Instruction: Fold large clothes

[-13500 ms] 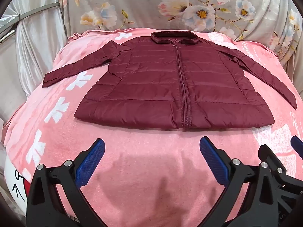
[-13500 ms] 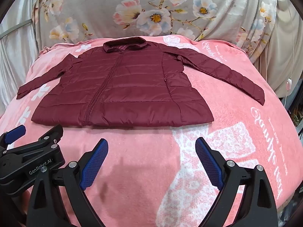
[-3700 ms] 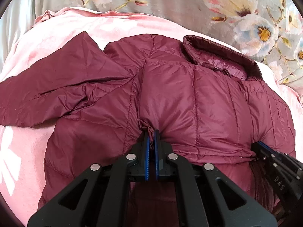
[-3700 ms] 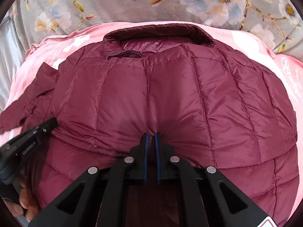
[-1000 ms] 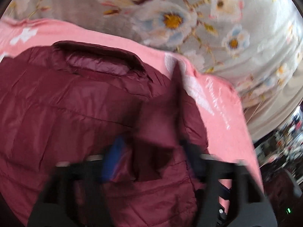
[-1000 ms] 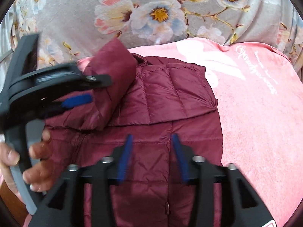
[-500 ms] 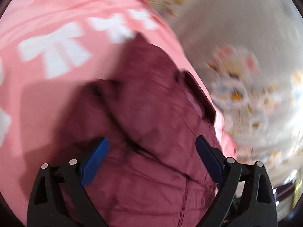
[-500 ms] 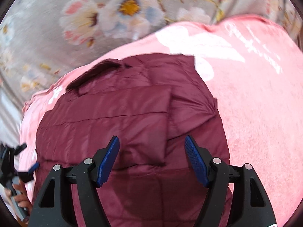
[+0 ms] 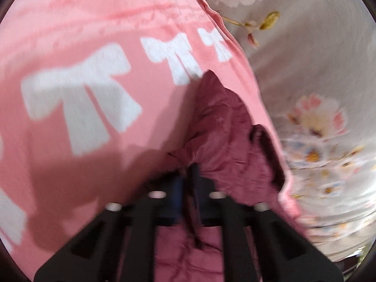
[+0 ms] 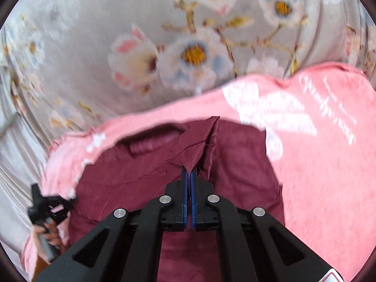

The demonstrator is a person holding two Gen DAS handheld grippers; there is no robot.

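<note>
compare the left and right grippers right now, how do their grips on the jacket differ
The left gripper pinches the jacket at its left edge beside the pink blanket; the right gripper pinches a raised fold near the collar. Both are shut on fabric.

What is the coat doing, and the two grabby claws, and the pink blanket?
jacket: partly folded, fabric pinched up on both sides.
collar: lying open at the far end.
left gripper: shut on the jacket.
right gripper: shut on the jacket.
pink blanket: spread out under the jacket.
</note>
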